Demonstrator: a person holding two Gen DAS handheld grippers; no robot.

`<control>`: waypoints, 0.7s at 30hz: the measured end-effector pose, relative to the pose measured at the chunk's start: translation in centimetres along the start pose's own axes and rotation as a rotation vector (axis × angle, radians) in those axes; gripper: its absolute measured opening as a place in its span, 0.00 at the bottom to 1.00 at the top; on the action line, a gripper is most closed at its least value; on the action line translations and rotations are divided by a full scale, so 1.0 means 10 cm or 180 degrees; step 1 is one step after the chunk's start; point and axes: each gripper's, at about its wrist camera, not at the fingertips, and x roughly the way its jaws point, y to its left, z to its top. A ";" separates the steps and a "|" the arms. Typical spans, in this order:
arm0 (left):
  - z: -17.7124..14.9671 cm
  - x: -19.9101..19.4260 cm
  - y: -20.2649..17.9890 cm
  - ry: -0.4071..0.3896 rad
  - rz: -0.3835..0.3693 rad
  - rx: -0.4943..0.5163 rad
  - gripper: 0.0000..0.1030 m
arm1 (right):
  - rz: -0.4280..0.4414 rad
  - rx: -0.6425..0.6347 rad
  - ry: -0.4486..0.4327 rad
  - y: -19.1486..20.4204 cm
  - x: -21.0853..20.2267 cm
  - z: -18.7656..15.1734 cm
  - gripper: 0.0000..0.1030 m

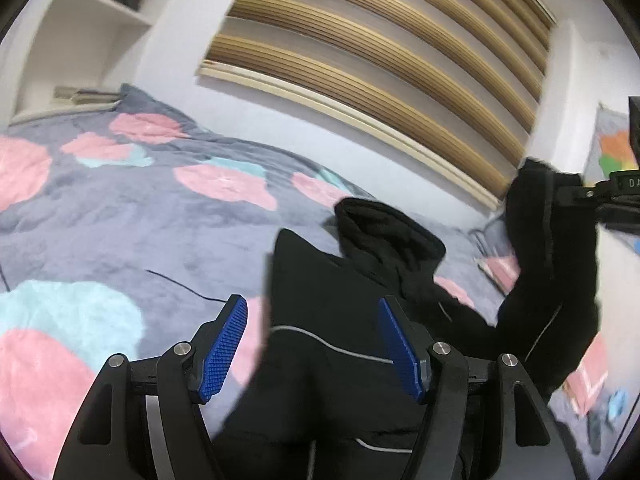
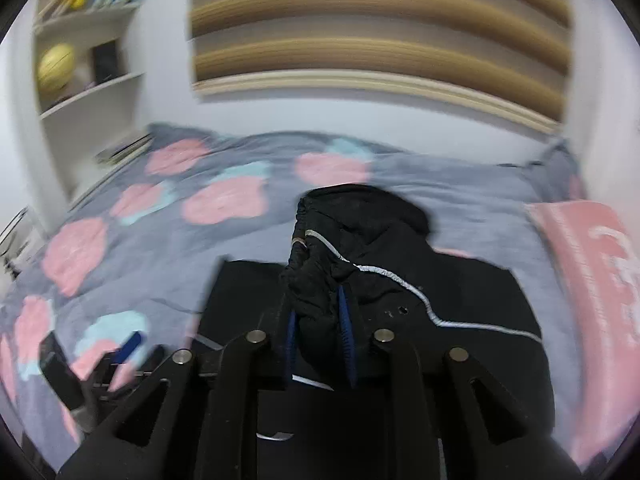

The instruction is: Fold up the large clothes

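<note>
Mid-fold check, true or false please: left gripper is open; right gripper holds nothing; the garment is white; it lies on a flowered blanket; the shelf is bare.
1. The left gripper is open. True.
2. The right gripper holds nothing. False: it is shut on a bunched part of the garment.
3. The garment is white. False: it is black with thin pale piping.
4. It lies on a flowered blanket. True: grey with pink and blue blooms.
5. The shelf is bare. False: a yellow ball sits on it.

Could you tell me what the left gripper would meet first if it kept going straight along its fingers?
Most likely the black jacket: the left gripper is open, and the cloth lies spread between and ahead of its blue fingers on the bed's blanket. Depth is hard to judge.
</note>
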 end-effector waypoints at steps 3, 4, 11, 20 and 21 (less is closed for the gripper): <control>0.04 -0.01 0.15 0.0011 -0.0068 -0.0182 0.67 | 0.0225 -0.0011 0.0201 0.25 0.23 -0.06 0.55; 0.05 0.00 0.20 0.0028 -0.0090 -0.0236 0.67 | 0.0254 -0.0001 0.0234 0.27 0.27 -0.10 0.56; -0.03 0.21 0.19 0.0259 -0.0374 -0.0390 0.67 | -0.0094 0.0125 0.0332 -0.48 0.38 -0.49 0.57; -0.14 0.59 -0.19 0.0830 -0.0414 -0.0112 0.67 | -0.0455 0.0698 0.0759 -1.95 0.55 -1.50 0.57; -0.10 0.63 -0.23 0.0880 -0.0391 -0.0106 0.67 | -0.0438 0.0745 0.0756 -2.05 0.52 -1.56 0.57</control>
